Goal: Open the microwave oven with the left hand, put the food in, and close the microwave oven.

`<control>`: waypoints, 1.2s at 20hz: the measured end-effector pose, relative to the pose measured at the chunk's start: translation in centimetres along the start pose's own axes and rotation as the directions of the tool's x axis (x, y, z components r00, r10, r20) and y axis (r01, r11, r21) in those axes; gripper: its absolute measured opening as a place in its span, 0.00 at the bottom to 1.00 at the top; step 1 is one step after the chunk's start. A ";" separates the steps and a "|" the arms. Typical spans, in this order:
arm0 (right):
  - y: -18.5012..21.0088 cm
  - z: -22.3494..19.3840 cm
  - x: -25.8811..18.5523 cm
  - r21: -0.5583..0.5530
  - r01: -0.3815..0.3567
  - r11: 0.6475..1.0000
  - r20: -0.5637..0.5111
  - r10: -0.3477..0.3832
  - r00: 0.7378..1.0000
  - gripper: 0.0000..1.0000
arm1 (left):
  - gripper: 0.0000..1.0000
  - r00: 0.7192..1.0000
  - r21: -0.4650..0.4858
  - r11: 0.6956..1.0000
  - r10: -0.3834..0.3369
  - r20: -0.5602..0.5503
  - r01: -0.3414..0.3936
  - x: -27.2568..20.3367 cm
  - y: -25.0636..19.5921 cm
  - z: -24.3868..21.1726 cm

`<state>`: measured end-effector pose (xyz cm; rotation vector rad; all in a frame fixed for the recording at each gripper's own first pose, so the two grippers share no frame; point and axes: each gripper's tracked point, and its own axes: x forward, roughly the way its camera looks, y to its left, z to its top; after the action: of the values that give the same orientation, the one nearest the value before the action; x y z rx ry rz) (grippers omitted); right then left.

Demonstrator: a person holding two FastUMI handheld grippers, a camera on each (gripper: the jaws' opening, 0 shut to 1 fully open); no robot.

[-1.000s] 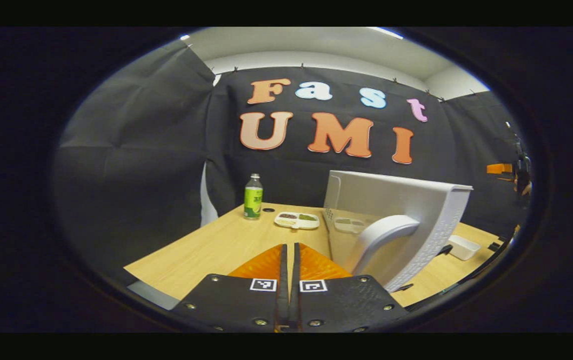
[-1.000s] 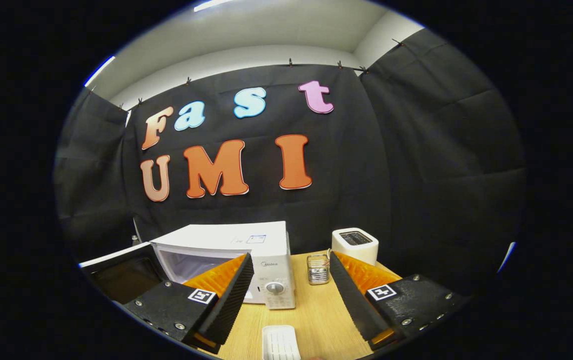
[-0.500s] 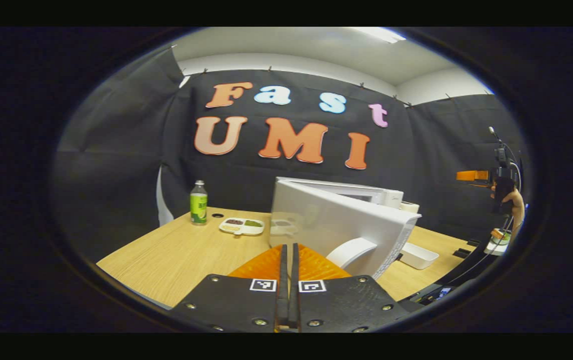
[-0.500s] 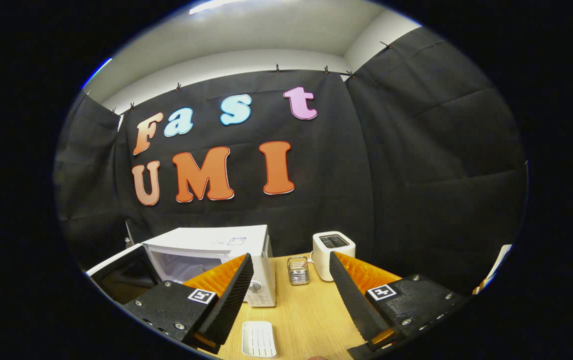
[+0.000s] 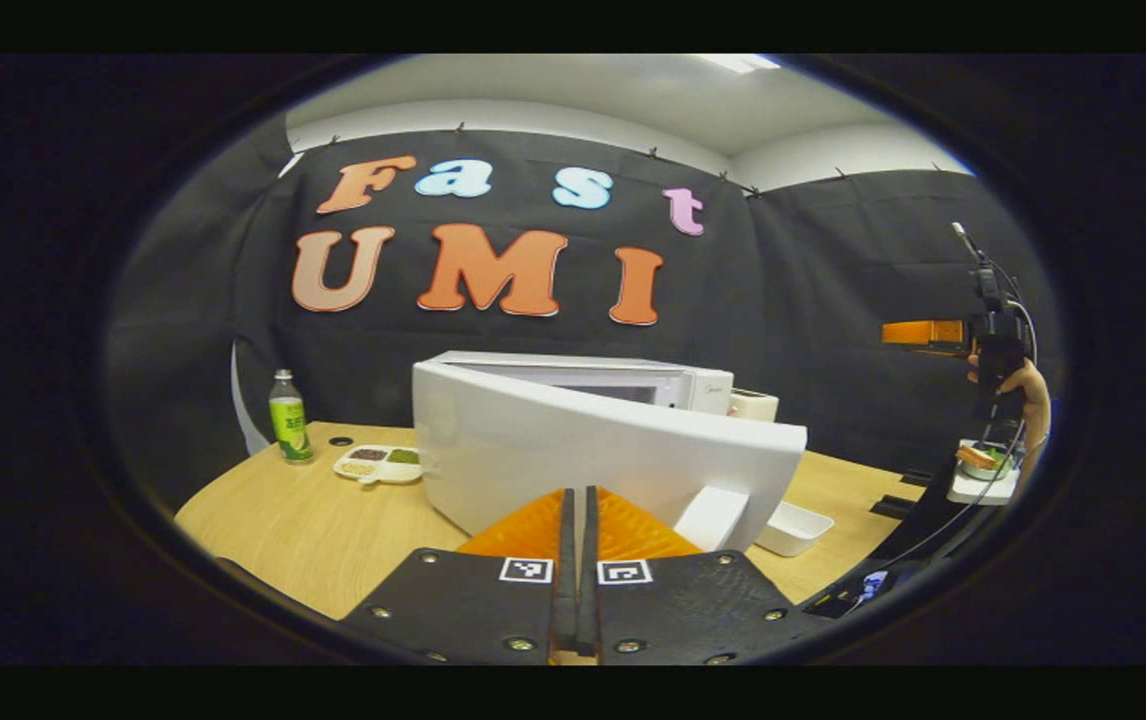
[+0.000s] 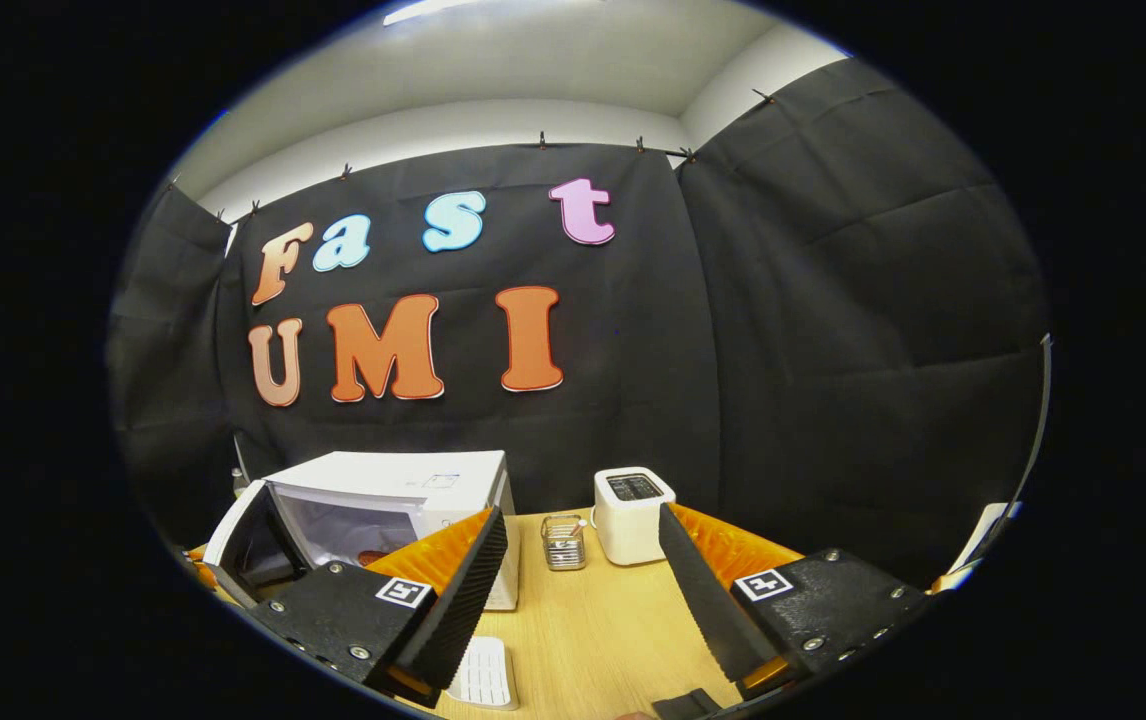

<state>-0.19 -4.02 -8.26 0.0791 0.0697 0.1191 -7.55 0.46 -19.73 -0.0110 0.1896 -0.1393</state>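
The white microwave [image 5: 573, 375] stands on the wooden table [image 5: 273, 520] with its door [image 5: 593, 455] swung out at an angle, partway between open and shut. My left gripper [image 5: 578, 492] is shut and empty, its tips right up against the door's outer face beside the handle [image 5: 711, 517]. In the right gripper view the microwave [image 6: 403, 485] shows its cavity, with something reddish [image 6: 373, 556] inside, and the door [image 6: 238, 530] stands at its left. My right gripper [image 6: 583, 515] is open and empty, held back above the table. It also appears far right [image 5: 918, 333], held by a hand [image 5: 1028, 385].
A green bottle [image 5: 285, 415] and a divided food tray [image 5: 378, 463] sit left of the microwave. An empty white tray [image 5: 795, 526] lies before it. A toaster [image 6: 633, 500] and a small glass holder [image 6: 561, 541] stand to its right. A plate of food [image 5: 978, 460] rests far right.
The microwave door has swung round towards the cavity, with my shut left gripper following behind its outer face. My right gripper stayed open and drifted slightly right.
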 end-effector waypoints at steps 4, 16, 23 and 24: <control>-2.1 -0.4 0.4 -0.004 0.032 0.999 -0.010 -0.032 0.999 0.94 | 0.02 1.000 0.007 1.000 -0.026 0.003 0.026 4.9 -2.5 0.1; -6.7 -2.8 2.8 0.004 0.111 0.994 -0.050 -0.111 0.993 0.95 | 0.01 0.999 0.033 0.999 0.037 0.010 -0.038 20.9 -4.8 -1.6; -7.5 -4.1 4.1 0.001 0.132 0.991 -0.069 -0.132 0.989 0.94 | 0.00 0.989 0.089 0.985 0.149 0.015 -0.150 24.9 -3.5 -1.4; -7.3 -4.3 4.3 0.001 0.131 0.991 -0.076 -0.131 0.989 0.94 | 0.01 0.987 0.108 0.981 0.161 -0.006 -0.160 25.5 -3.3 -1.9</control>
<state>4.62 -10.36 -13.40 0.0760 0.1504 -0.0093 16.43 -6.32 -26.26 0.1122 0.1963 0.0117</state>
